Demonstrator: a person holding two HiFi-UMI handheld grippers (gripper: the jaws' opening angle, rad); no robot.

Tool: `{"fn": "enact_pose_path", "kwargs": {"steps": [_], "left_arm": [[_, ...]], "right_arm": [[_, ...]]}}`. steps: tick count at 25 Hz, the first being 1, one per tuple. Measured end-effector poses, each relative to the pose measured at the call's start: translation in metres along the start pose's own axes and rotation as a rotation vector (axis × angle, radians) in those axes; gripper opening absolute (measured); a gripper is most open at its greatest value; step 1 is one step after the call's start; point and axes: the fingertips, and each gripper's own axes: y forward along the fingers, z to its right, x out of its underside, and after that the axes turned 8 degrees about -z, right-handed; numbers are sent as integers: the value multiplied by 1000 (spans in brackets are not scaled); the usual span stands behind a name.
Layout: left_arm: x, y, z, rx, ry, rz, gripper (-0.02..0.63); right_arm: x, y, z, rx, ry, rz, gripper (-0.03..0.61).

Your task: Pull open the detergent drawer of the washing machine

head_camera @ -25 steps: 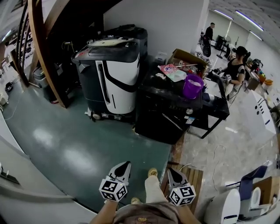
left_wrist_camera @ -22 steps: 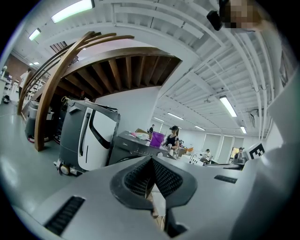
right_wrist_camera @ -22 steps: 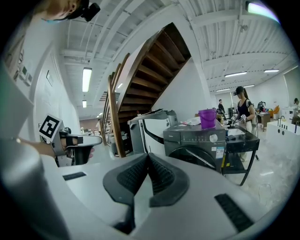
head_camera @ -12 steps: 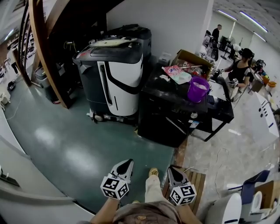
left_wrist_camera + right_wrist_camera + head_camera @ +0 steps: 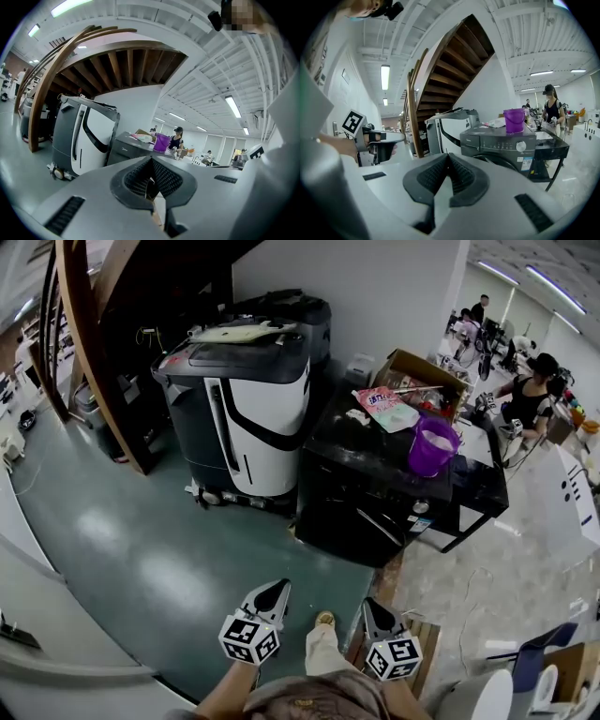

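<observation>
Low in the head view, the left gripper (image 5: pixel 276 587), jaws closed together on nothing, hangs beside the right gripper (image 5: pixel 371 606), likewise closed and empty. Well ahead, right of a tall black-and-white wheeled machine (image 5: pixel 246 399), stands the dark grey front-loading washing machine (image 5: pixel 361 493), its detergent drawer (image 5: pixel 471 139) flush with the front, a purple plastic bucket (image 5: pixel 433 446) on top

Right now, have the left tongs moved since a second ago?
Yes. The left tongs have moved forward, nearer the black washing machine; less green floor lies between them.
</observation>
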Motion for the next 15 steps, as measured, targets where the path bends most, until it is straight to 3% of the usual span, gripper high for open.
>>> {"fn": "enact_pose_path", "kwargs": {"steps": [15], "left_arm": [[-75,143,-22,-34,-8,5,21]], "right_arm": [[-78,93,109,-32,14,8,5]]}}
